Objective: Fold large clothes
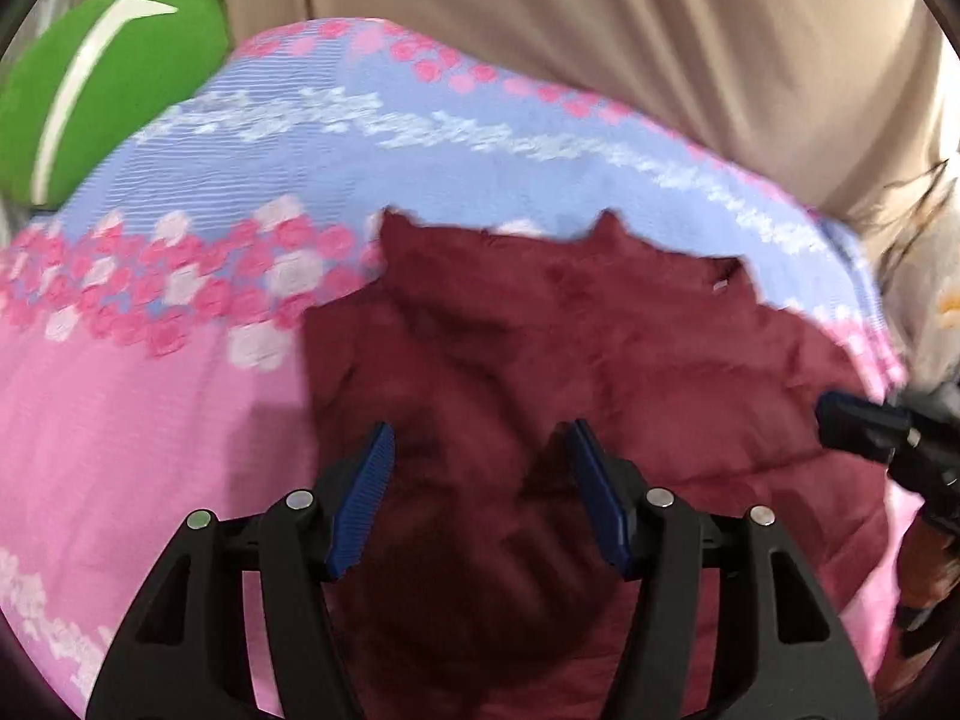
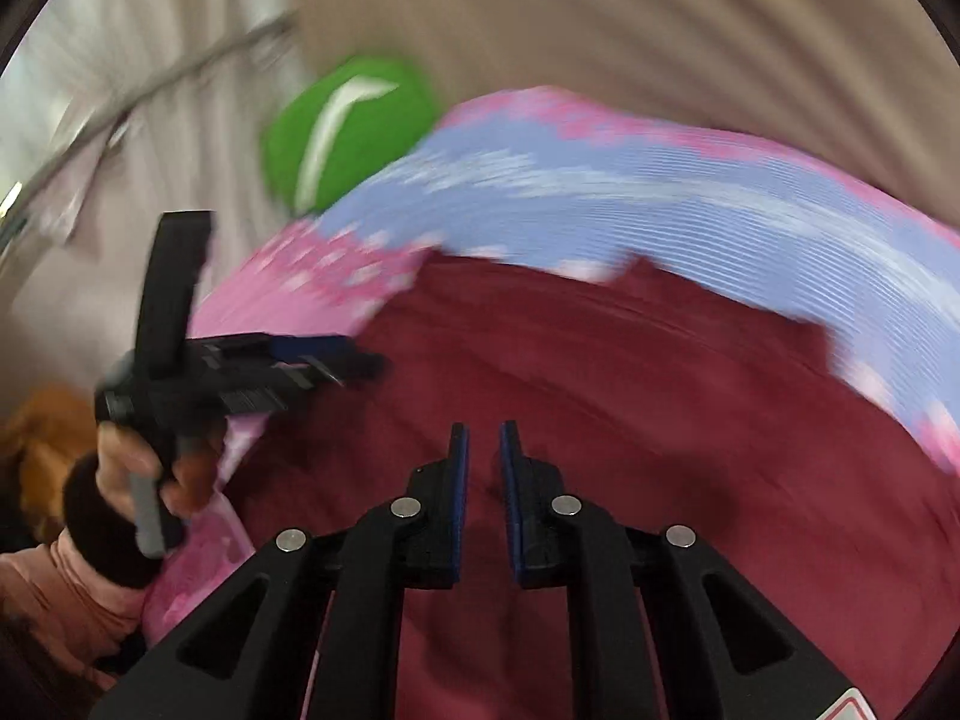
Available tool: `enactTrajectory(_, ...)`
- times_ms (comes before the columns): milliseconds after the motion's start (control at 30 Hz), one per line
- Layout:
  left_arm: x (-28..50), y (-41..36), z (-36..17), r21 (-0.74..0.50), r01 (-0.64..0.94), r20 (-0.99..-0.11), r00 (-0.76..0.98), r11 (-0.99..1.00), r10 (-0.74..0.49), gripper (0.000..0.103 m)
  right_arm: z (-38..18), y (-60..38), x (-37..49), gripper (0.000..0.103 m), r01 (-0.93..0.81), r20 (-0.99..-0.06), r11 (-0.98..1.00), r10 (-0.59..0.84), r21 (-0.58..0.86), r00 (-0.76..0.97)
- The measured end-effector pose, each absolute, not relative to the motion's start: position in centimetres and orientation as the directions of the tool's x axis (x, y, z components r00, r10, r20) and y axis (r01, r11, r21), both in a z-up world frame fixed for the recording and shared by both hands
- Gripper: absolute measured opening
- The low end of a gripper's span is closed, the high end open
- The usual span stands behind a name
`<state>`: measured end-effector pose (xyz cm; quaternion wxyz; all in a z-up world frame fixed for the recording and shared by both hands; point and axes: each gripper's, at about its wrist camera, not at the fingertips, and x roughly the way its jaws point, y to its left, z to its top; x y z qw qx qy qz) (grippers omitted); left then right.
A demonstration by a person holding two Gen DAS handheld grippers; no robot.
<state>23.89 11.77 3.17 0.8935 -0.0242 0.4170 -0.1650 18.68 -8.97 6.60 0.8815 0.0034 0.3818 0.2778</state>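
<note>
A bed is covered by a pink and lavender floral blanket (image 1: 150,396). Beige draped fabric (image 1: 630,30) is seen behind it, and a green cushion (image 1: 102,84) is placed at its far corner.

Left wrist view: close above maroon garment (image 1: 540,360), facing 12 o'clock. Right wrist view: likewise close. Shared: garment, green cushion (image 2: 354,132) at 10–11 o'clock.

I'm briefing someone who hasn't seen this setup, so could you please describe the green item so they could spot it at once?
Start from the pink and lavender floral bedspread with the maroon garment lying on it. At its far left corner, against the beige curtain, sits the green cushion. It is the only bright green thing, marked by one curved white stripe.
</note>
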Motion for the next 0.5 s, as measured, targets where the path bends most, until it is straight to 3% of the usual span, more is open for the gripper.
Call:
enactTrajectory(67, 23.9, 12.6, 2.3, -0.146, 0.247, -0.75, 0.604, 0.958, -0.27, 0.058, 6.0, -5.0, 21.9, 0.011, -0.541, -0.707, 0.809, 0.521, 0.23, 0.479)
enactTrajectory(133, 24.4, 13.6, 0.9, -0.176, 0.23, -0.767, 0.577, 0.957, -0.28, 0.06, 4.7, -2.5, 24.6, 0.004, -0.57, -0.744, 0.789, 0.518, 0.227, 0.422)
enactTrajectory(233, 25.0, 14.5, -0.7, -0.215, 0.22, -0.77, 0.562, 0.952, -0.304, 0.06, 1.2, -1.0, 29.3, 0.0, -0.504, -0.807, 0.861, 0.34, 0.062, 0.483)
enactTrajectory(267, 25.0, 14.5, -0.9, -0.213, 0.217, -0.766, 0.568, 0.953, -0.301, 0.061, 0.1, -2.0, 31.4, 0.0, -0.455, -0.818, 0.887, 0.317, 0.076, 0.481)
enactTrajectory(400, 25.0, 14.3, -1.3, -0.177, 0.217, -0.758, 0.592, 0.96, -0.274, 0.063, 1.7, -5.0, 32.7, 0.001, -0.308, -0.776, 0.944, 0.28, 0.116, 0.566)
enactTrajectory(500, 24.9, 14.0, -1.4, -0.151, 0.221, -0.755, 0.604, 0.963, -0.257, 0.063, 3.1, -4.7, 30.8, 0.004, -0.4, -0.743, 0.896, 0.398, 0.191, 0.538)
